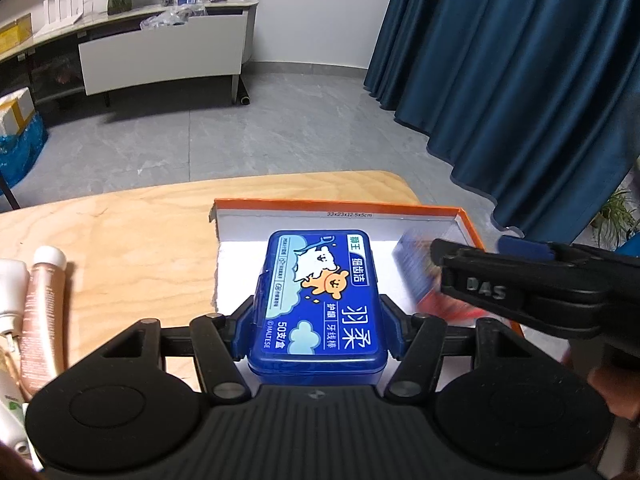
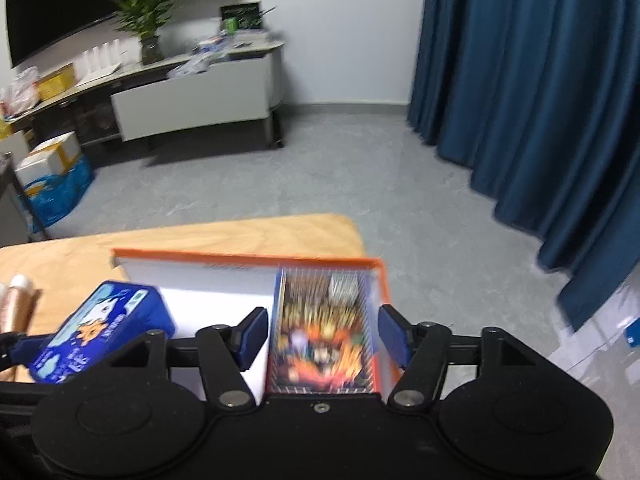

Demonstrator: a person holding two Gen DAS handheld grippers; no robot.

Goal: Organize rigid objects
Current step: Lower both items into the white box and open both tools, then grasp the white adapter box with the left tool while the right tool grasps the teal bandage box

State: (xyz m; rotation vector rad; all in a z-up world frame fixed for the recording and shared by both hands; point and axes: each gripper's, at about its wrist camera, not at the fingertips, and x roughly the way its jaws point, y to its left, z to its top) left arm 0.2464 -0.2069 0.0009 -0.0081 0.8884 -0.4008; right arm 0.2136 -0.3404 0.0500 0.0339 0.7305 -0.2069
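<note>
My jaws stand apart over the orange box (image 2: 256, 258), a blurred colourful card pack (image 2: 324, 344) between them, the blue floss case (image 2: 100, 332) left of them.

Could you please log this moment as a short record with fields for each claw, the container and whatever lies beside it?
left claw: shut on the blue plastic floss-pick case, held over the box
right claw: open, around the colourful printed card pack, touching unclear
container: orange-rimmed white cardboard box on the light wooden table
beside it: pink cosmetic tube
</note>
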